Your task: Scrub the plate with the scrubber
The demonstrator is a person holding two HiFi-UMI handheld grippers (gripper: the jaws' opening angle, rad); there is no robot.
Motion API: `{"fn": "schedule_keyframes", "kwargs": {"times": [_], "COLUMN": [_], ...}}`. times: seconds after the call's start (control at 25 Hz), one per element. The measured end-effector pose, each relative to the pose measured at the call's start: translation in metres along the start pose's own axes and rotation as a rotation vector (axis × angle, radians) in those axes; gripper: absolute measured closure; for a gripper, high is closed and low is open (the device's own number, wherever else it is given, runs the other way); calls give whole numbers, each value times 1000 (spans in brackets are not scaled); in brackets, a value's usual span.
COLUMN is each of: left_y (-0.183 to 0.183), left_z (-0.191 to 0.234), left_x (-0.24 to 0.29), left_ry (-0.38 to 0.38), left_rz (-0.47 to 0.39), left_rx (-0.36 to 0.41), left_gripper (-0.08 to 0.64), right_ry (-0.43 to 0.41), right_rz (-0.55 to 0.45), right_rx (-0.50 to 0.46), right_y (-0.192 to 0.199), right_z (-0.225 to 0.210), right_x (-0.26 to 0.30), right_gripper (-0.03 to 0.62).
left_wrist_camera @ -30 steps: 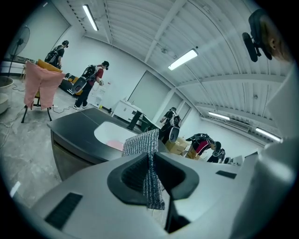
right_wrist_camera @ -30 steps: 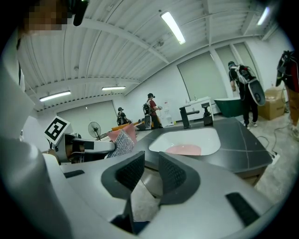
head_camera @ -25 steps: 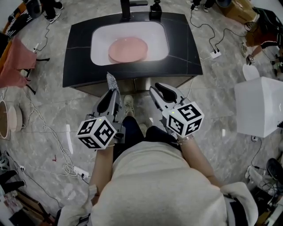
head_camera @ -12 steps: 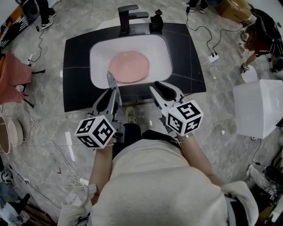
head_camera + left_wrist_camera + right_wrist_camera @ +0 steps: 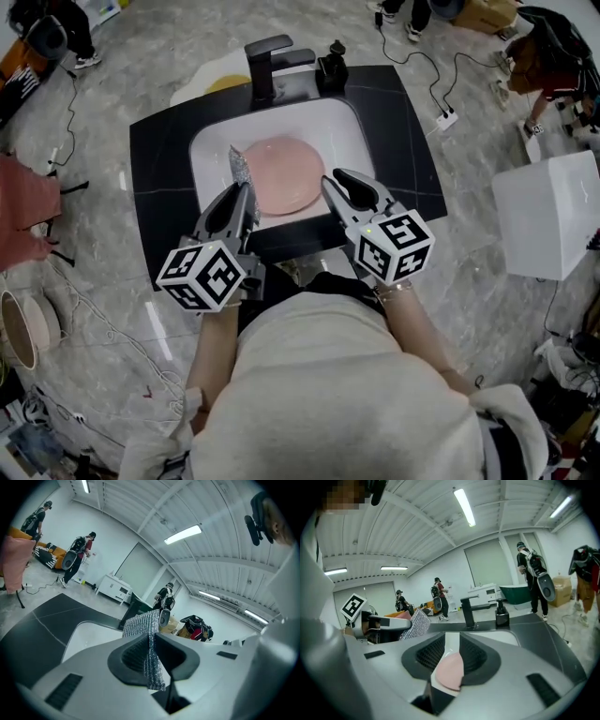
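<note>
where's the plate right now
Head view, upper centre: the pink plate lies in the white sink, just below the black faucet, with the scrubber at its left edge.

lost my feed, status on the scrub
Left gripper shut on scrubber. Right gripper open, empty. Pink plate lies in sink, scrubber not on it yet. Nothing blocks the way.

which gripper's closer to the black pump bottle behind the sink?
Right. The right gripper hangs almost straight before the pump bottle; the left gripper, holding the scrubber, is further left.
</note>
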State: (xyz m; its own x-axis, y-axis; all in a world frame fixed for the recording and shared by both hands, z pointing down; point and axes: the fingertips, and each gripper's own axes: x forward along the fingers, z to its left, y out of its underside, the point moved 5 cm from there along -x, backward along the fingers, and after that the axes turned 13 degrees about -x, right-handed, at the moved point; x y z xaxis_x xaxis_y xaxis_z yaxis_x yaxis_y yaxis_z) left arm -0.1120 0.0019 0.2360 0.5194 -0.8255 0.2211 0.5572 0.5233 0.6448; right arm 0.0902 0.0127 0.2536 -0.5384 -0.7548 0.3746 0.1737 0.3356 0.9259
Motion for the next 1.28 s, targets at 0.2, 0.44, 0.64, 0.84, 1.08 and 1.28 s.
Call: {"fn": "schedule_keyframes", "kwargs": {"times": [0.2, 0.44, 0.64, 0.84, 1.08, 1.28], "left_y": [-13, -16, -20, -22, -13, -4], "left_z": [11, 24, 29, 29, 36, 42], "left_x": [20, 32, 47, 61, 67, 75], "left_ry": [28, 30, 41, 53, 29, -9], "left_rz": [42, 79, 101, 121, 141, 148], "left_rx": [3, -17, -24, -29, -53, -71], "left_gripper": [499, 499, 499, 499, 499, 499], "right_ry": [66, 57, 34, -46, -83, -110], "right_rz": [-3, 32, 61, 103, 182, 266], "right_rx": [37, 35, 37, 15, 10, 19], "right_y": [-6, -6, -8, -10, -2, 13], "right_z": [-10, -9, -15, -18, -28, -43], "right_x": [15, 32, 42, 53, 64, 77], "right_gripper": [514, 514, 512, 473, 471, 463]}}
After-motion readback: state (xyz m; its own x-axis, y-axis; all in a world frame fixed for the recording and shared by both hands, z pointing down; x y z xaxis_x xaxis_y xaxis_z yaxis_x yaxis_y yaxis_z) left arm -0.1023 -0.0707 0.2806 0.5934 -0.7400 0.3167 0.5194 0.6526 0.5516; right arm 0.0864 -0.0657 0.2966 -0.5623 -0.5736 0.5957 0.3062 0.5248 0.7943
